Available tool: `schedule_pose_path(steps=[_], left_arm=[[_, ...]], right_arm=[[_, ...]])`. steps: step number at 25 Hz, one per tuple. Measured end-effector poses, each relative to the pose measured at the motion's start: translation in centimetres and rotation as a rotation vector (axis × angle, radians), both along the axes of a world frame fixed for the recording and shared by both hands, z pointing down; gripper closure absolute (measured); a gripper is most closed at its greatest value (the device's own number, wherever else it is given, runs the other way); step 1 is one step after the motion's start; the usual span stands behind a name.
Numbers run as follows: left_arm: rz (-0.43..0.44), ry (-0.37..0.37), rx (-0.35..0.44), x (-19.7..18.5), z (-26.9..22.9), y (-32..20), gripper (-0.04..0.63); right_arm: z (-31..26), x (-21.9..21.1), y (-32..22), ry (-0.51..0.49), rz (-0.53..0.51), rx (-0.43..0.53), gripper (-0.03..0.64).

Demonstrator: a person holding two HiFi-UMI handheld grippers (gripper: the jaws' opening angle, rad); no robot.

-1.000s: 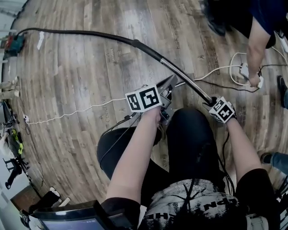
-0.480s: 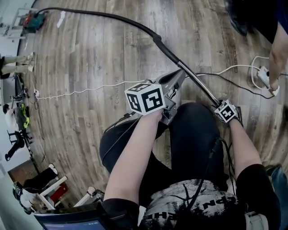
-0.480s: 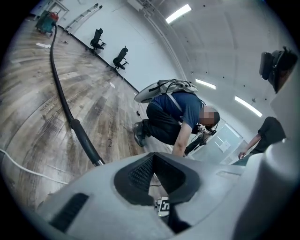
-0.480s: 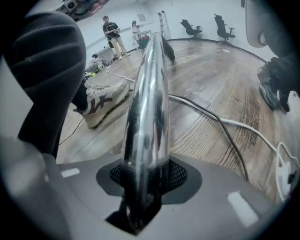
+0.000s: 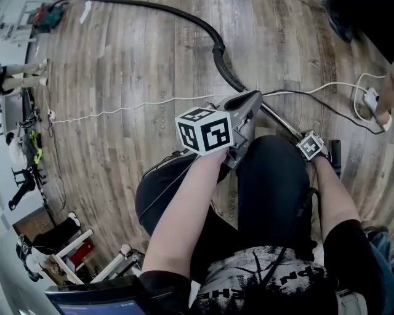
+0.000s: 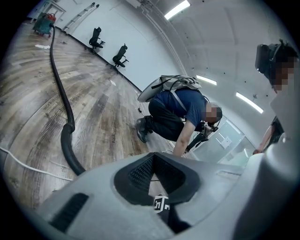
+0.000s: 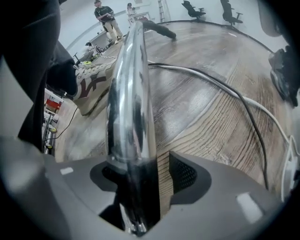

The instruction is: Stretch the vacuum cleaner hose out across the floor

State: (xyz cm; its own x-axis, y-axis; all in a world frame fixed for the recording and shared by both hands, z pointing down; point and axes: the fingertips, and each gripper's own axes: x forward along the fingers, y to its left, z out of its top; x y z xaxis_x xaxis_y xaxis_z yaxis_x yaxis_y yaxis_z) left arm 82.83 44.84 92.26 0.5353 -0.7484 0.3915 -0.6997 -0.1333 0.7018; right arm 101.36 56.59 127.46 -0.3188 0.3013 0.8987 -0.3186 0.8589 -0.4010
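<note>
The black vacuum hose [image 5: 203,31] runs from the far left across the wooden floor to a chrome wand [image 5: 280,122]. My right gripper [image 5: 311,144] sits low at the wand's near end. In the right gripper view the wand [image 7: 131,103] stands between the jaws of the right gripper [image 7: 150,183]. It lies against the left jaw, with floor showing between it and the right pad [image 7: 185,176]; these jaws have just been opening. My left gripper [image 5: 249,101] is shut and empty above my knee. In its own view the hose [image 6: 63,112] stretches away over the floor.
A white cable [image 5: 141,106] crosses the floor under the hose, and a black cable [image 7: 234,98] runs beside the wand. A power strip [image 5: 372,98] lies at the right. A crouching person [image 6: 180,112] is ahead. The vacuum unit [image 5: 49,13] stands far left. My shoe [image 7: 93,79] is left of the wand.
My right gripper has sunk toward the floor with the wand, and its jaws have opened off the tube. The left gripper has drifted slightly right and up. The hose has shifted in the picture.
</note>
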Motion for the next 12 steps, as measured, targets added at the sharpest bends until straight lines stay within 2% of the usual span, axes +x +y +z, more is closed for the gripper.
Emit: schedule_pose_path(steps=[2,4,6,9,12], left_arm=[[0.008,0.004,0.003,0.1,-0.1,-0.1,0.594],[0.011,0.011,0.008,0.2,-0.2,-0.4,0.594],[0.011,0.018,0.012,0.1,-0.2,-0.7,0.594],[0.008,0.032,0.020,0.1,-0.2,-1.2,0.594],[0.004,0.031,0.018,0.0,0.0,-1.5,0.594]], right_arm=[[0.4,0.4,-1.2,0.024,-0.058,0.098,0.340],[1.0,1.5,-2.3,0.067,-0.159,0.205,0.396],[1.3,1.8,-2.3,0.066,-0.202,0.234,0.403],[1.5,1.8,-1.8,0.043,-0.180,0.192,0.414],[0.7,1.0,-1.2,0.000,-0.086,0.063,0.387]])
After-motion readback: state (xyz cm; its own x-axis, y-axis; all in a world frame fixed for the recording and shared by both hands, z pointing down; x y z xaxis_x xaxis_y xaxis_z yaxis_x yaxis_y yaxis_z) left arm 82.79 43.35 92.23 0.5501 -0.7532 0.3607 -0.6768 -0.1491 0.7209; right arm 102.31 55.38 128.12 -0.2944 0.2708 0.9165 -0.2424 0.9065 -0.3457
